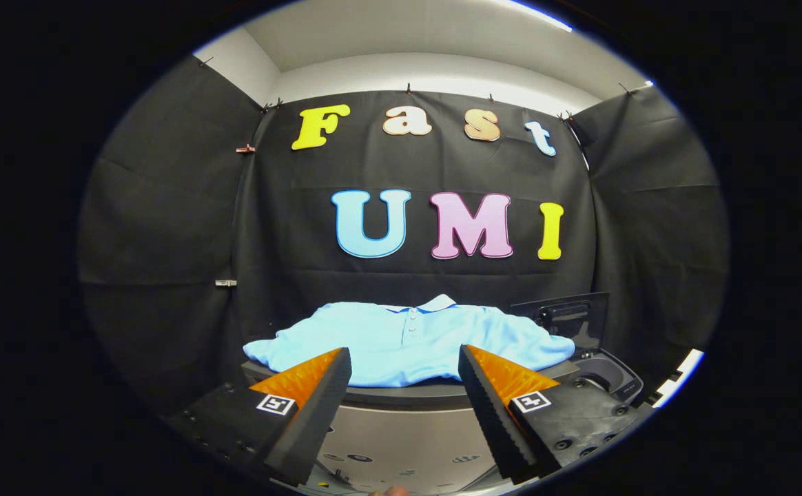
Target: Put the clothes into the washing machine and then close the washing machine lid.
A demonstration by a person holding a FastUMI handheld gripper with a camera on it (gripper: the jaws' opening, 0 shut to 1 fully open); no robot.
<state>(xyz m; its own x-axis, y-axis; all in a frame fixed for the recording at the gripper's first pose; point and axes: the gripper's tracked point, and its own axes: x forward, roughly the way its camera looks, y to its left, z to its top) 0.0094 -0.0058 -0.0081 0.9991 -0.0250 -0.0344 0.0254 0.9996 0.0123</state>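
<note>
A light blue polo shirt point(408, 341) lies spread flat on a dark surface point(401, 394) just beyond my fingers, collar pointing away from me. My gripper point(405, 362) is open, its two fingers held wide apart in front of the shirt's near hem with nothing between them. To the right of the shirt stands the washing machine point(604, 375), dark, with its lid point(570, 315) raised upright behind the opening.
Black cloth walls close the booth behind and on both sides. Below the dark surface a grey front panel point(401, 434) drops toward me. A white strip point(680, 375) shows at the far right past the machine.
</note>
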